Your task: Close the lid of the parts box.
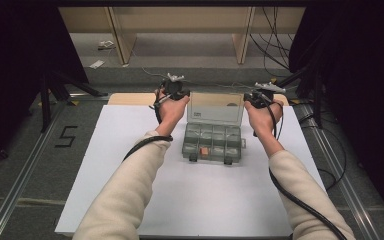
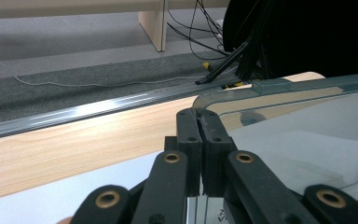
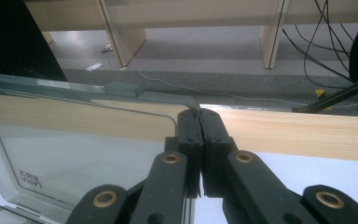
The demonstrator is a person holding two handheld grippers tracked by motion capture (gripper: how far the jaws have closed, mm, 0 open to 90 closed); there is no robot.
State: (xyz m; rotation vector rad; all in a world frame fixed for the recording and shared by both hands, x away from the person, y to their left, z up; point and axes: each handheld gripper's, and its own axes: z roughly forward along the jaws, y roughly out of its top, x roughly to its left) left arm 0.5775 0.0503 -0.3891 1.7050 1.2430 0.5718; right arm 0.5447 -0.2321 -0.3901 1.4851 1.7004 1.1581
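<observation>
A clear plastic compartment box (image 1: pixel 213 142) sits on the white sheet, its see-through lid (image 1: pixel 215 108) standing upright at the back. One front compartment holds a small brown piece (image 1: pixel 205 151). My left gripper (image 1: pixel 186 96) is at the lid's top left corner. In the left gripper view its black jaws (image 2: pixel 199 114) are pressed together on the rounded corner of the lid (image 2: pixel 307 140). My right gripper (image 1: pixel 249 98) is at the top right corner. In the right gripper view it (image 3: pixel 199 116) is shut on the corner of the lid (image 3: pixel 74 140).
The white sheet (image 1: pixel 130 175) covers most of the wooden table (image 1: pixel 130 98). Metal rails (image 1: pixel 25 165) run along both sides of the table. Dark stand legs (image 1: pixel 55 90) and cables (image 1: pixel 275 45) lie on the grey carpet behind. A "5" (image 1: pixel 66 136) is marked at the left.
</observation>
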